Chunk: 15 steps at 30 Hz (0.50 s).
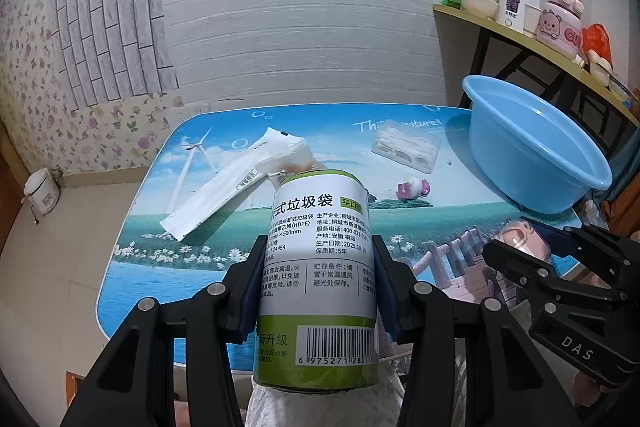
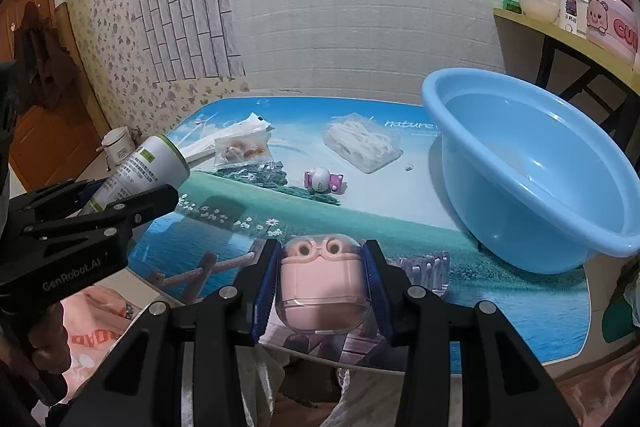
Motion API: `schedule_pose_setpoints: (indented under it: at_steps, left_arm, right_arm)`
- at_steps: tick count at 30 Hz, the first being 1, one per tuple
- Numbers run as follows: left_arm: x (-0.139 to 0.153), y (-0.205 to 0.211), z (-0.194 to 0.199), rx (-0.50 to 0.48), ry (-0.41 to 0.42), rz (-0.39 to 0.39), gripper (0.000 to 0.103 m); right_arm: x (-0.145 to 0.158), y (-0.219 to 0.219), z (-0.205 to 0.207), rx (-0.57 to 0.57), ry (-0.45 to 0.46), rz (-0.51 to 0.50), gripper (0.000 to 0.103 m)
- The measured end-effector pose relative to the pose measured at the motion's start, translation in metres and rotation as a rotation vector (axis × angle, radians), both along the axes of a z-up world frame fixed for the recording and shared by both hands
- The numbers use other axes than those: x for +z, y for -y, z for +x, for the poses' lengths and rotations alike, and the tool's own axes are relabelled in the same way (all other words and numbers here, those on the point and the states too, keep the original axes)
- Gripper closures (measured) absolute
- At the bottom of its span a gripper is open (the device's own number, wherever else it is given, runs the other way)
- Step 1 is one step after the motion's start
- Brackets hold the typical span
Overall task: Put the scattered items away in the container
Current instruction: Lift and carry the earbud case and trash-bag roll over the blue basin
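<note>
The left gripper (image 1: 320, 279) has its jaws closed partway on a cylindrical roll of rubbish bags with a white-and-green printed label (image 1: 320, 275), blue pads pressing its sides; the roll stands nearly upright between them, lifted off the bench. The right gripper (image 2: 320, 287) has its jaws clamped on a small pink rounded case with a clear shell and two ringed eyes (image 2: 320, 287), also held above the near edge.

Outward from the left jaws, at about 11 o'clock, a long white paper packet (image 1: 224, 195) lies slantwise on the bench (image 1: 160, 267) (a tabletop printed with a windmill, sea and meadow), with a small clear pouch of brownish bits (image 2: 242, 149) just beside its upper end. At 1 o'clock lies a clear plastic pack of white looped items (image 1: 404, 145), and nearer, a little white-and-pink toy figure (image 1: 414, 187). From the right wrist view, the round light-blue plastic basin (image 2: 532, 167) sits at 2 o'clock on the bench's right side, nothing visible inside. A yellow shelf (image 1: 520, 31) with cups and a pink pot stands behind it.
</note>
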<state>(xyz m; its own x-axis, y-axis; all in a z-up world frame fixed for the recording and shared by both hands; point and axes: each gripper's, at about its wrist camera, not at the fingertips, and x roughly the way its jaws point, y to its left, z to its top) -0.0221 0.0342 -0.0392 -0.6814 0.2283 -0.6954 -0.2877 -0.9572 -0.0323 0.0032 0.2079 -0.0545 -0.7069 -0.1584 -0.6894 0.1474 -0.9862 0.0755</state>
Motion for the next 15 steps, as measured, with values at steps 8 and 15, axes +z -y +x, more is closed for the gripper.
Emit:
schedule_pose_setpoints:
  at_steps: [8, 15]
  left_arm:
    - [0.009, 0.002, 0.003, -0.013, -0.029, 0.004, 0.057]
    - [0.018, 0.0, 0.003, -0.014, -0.046, 0.005, 0.057]
  right_arm:
    - [0.006, 0.006, 0.003, 0.025, -0.005, -0.016, 0.06]
    - [0.019, 0.007, 0.004, 0.022, -0.023, -0.025, 0.06]
